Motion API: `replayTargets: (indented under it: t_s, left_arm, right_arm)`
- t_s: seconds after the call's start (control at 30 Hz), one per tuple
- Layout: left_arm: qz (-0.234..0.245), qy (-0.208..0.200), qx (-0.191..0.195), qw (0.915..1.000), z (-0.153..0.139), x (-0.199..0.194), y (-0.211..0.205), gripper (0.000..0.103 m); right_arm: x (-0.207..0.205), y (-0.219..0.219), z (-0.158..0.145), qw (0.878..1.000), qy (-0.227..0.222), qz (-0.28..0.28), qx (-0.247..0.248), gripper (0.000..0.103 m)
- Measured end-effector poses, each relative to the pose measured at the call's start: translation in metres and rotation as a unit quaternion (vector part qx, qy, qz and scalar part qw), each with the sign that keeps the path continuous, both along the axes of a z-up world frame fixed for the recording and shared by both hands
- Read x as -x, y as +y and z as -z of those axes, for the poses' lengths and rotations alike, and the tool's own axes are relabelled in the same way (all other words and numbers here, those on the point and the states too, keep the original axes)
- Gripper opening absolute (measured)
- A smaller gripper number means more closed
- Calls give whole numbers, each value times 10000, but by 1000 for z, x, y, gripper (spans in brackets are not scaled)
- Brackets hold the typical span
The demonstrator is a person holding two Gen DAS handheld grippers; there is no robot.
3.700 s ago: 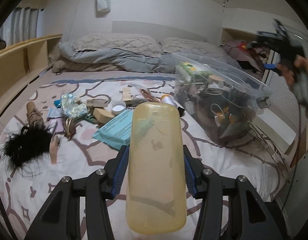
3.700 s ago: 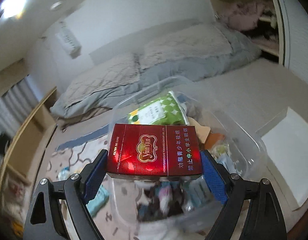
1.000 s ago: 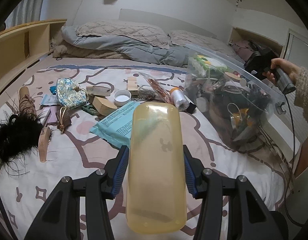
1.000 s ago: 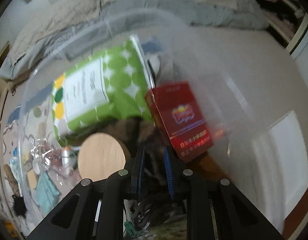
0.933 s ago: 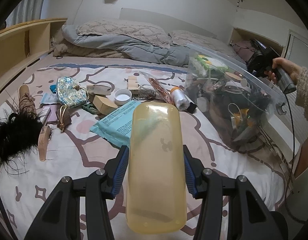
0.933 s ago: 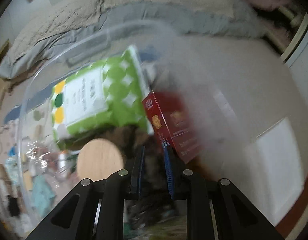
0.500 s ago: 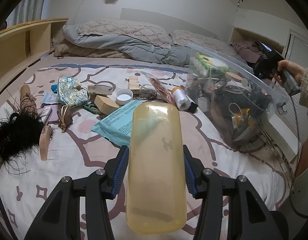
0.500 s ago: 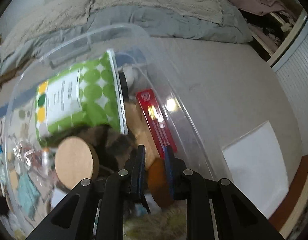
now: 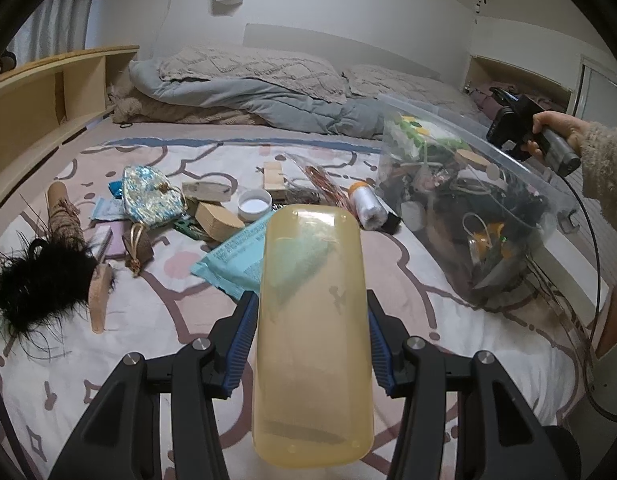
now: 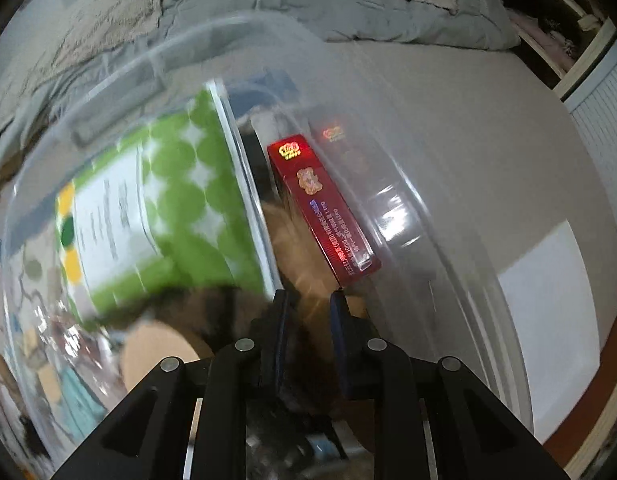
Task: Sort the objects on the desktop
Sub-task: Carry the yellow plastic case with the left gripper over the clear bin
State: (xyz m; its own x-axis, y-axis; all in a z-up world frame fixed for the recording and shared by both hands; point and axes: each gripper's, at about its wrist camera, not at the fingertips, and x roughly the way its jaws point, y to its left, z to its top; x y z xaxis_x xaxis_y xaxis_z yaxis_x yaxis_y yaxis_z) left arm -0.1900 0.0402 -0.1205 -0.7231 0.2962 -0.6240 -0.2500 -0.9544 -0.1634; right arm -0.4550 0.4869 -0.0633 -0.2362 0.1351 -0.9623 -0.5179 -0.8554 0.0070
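The yellow case (image 9: 313, 320), translucent with rounded corners, is clamped lengthwise between the blue pads of the left gripper (image 9: 308, 340), above the bed (image 9: 148, 320). Past it lie a teal packet (image 9: 228, 256), a white lid (image 9: 255, 204), a wooden block (image 9: 218, 220), a thread spool (image 9: 366, 204) and a black feather tuft (image 9: 32, 280). To the right stands the clear bin (image 9: 520, 184), crammed; its contents blur together through the wall. A hand (image 9: 556, 130) holds the right gripper (image 10: 308, 300) above the bin, its jaws together with nothing between them. Below it, inside the bin, a red box (image 10: 328, 216) leans on edge against the wall, beside a green dotted pack (image 10: 168, 216) and a round wooden lid (image 10: 160, 354), partly hidden.
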Motion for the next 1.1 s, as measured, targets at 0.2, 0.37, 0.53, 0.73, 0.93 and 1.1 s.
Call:
replayTargets:
  t_s: [0.2,0.37,0.53,0.73,0.93,1.1]
  left_arm:
    - [122,80,-151,9998,-21,8,12,51]
    - [349,352,-204,9986,-48,14,43,51]
    - [679,437,-369,9960,-73,21,87,51]
    - [1036,373,-582,9922,-102,34,149,51]
    - [1270,193,-855,9880,-127,57,217,51]
    - [1276,-179,-1108,9854,-132,84,266,51]
  right_arm:
    - [-9,8,-8,9985,368,-17,392,21]
    - [-45,7,-44,9922,1124,-401,369,21]
    - [-82,15,-69,9850,1554,-660,361,21]
    - [-123,19,-82,9739,1950,-1119,322,21]
    - [-160,28,-88,9611,2341,-1445,239,21]
    - [-176,37,-83,9536,2561,-1584,63,21]
